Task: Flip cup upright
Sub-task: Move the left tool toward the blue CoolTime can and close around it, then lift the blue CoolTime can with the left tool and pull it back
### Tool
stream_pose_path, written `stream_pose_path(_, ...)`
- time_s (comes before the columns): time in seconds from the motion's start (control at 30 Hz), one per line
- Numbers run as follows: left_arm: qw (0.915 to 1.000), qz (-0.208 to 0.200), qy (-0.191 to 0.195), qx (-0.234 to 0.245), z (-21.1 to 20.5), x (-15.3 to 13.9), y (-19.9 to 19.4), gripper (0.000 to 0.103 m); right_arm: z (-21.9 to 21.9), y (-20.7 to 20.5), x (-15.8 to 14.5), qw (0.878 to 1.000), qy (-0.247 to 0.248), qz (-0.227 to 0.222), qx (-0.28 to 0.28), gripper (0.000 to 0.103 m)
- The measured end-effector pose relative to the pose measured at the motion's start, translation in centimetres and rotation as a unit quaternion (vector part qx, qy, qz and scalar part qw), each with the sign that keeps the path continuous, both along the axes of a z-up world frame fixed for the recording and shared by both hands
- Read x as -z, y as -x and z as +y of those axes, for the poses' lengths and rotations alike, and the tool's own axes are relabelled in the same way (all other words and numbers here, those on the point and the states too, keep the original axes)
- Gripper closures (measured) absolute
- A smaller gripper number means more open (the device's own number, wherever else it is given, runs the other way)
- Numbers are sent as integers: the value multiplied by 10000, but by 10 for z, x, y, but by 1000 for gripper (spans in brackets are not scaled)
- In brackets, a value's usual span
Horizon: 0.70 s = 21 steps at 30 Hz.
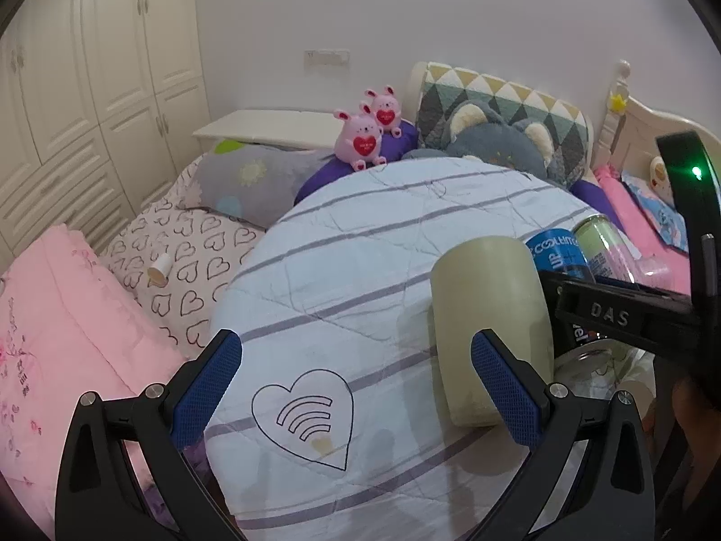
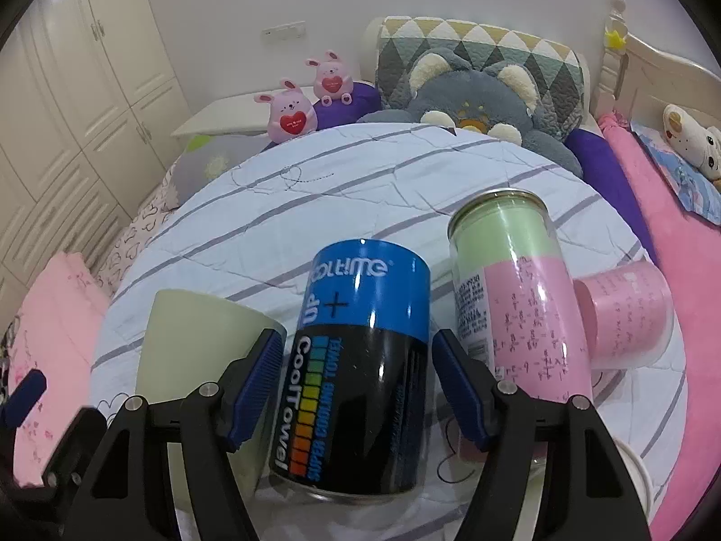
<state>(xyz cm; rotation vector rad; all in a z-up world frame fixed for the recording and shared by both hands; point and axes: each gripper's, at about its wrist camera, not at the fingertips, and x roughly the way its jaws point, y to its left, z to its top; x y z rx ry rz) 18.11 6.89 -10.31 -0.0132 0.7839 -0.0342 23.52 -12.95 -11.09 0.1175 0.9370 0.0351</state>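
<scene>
A pale green cup [image 1: 491, 315] stands upside down on the round table with a striped cloth [image 1: 360, 243]; it also shows in the right wrist view [image 2: 193, 351]. My left gripper [image 1: 356, 387] is open and empty, its right finger [image 1: 504, 383] close in front of the cup. My right gripper [image 2: 356, 383] is open with its fingers either side of a blue and black Cool Towel can [image 2: 360, 369], which stands upside down. Whether the pads touch the can I cannot tell.
A green and pink can [image 2: 518, 297] stands upside down to the right of the blue can, and a pink cup [image 2: 626, 320] lies on its side beyond it. A bed with pillows and plush toys [image 2: 477, 90] surrounds the table. A wardrobe [image 1: 90, 90] stands to the left.
</scene>
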Motion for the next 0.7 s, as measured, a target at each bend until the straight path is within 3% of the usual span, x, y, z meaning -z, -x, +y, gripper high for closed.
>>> stream_pose_path(0.23,9999,95,-63,-19,0,5,3,0,11,-8,5,9989,452,83,-61,33)
stream_pose_path(0.7,9999,-3,-128,-74,2,-6,23,0,19,17,5,9986,161,57,-494,35)
